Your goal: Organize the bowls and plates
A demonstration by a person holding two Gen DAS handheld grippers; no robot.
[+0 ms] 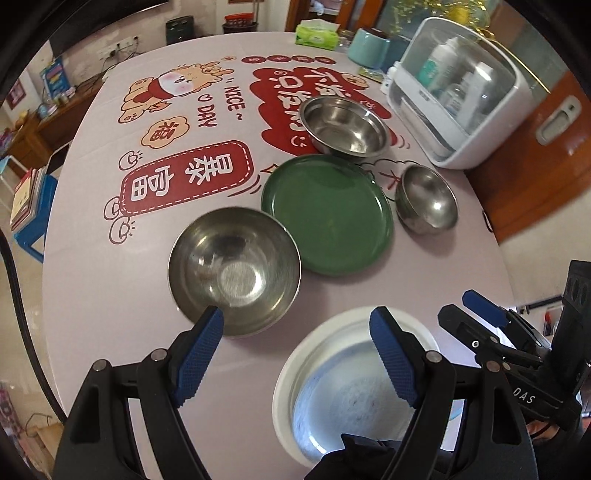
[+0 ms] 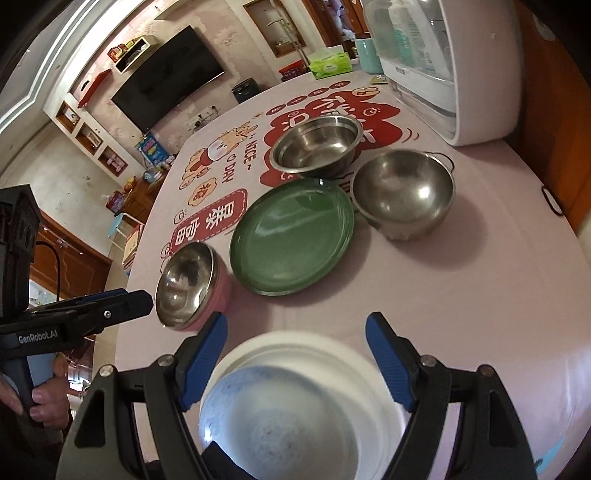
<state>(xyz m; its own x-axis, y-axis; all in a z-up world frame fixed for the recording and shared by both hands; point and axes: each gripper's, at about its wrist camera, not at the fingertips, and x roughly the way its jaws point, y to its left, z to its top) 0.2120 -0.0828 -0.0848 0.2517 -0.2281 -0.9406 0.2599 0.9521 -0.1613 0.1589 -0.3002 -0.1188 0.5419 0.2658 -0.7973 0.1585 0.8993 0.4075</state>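
Pale lilac cloth over the bench (image 1: 110,295), printed with red and cream cartoon panels, Chinese characters and "NICE DAY". Rounded at the near edge. At the far end: a green tissue box (image 1: 317,35), a teal canister (image 1: 369,48), and a white lidded cabinet (image 1: 458,92) with bottles behind its clear door. Beyond, a living room: dark television (image 2: 168,77) on a patterned wall, white shelving, wooden furniture, a blue stool (image 1: 29,236) stacked with books.

Counted on the cloth: five dishes. Four bowls and one plate. Green plate (image 1: 327,214) in the middle. Wide steel bowl (image 1: 343,125) just behind it. Small steel bowl (image 1: 426,199) just beside it on the cabinet side, with a handle loop in the right wrist view. Pink-sided steel bowl (image 2: 188,284) beside it on the opposite side, its rim seeming to overlap the plate's edge in the left view. White bowl (image 1: 354,387) with a steel lining nearest, apart from the rest, close to the bench's edge.

Two pairs of tongs, both released, blue pads spread wide, gripping nothing. Left tongs (image 1: 299,354) above the gap between pink-sided bowl and white bowl. Right tongs (image 2: 295,362) straddling the white bowl from above, pads clear of its rim.
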